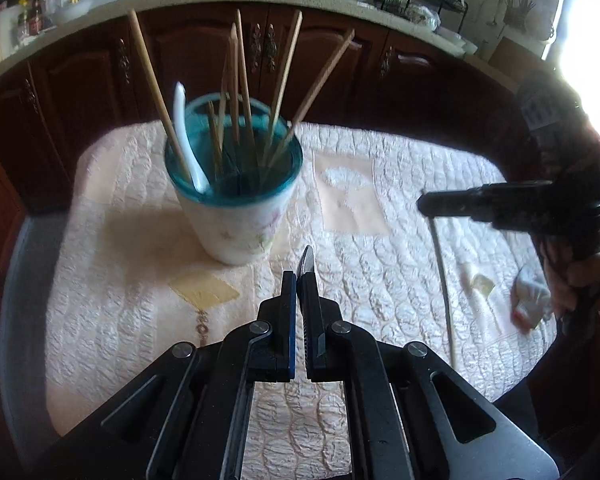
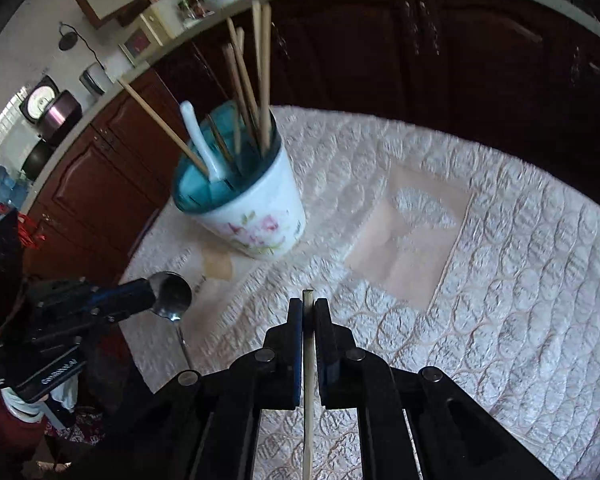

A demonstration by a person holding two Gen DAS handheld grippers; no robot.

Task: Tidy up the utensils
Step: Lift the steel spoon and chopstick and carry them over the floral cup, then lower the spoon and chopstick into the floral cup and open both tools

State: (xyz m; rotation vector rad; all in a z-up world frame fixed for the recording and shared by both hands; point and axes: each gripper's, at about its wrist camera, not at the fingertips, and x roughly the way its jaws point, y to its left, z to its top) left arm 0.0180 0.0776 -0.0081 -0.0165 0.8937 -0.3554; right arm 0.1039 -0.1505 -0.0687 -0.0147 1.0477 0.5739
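- Dark wooden cabinets (image 1: 204, 52) stand behind our table, which is covered by a quilted cream cloth (image 1: 380, 240).
- On it stands a floral holder cup (image 2: 256, 216) with chopsticks (image 1: 236, 92) and a white spoon (image 1: 184, 136) upright inside.
- Our left gripper (image 1: 300, 280) clamps a metal spoon (image 2: 170, 296), near the cup's base.
- Our right gripper (image 2: 309, 308) pinches one chopstick (image 2: 308, 380), well apart from the cup.
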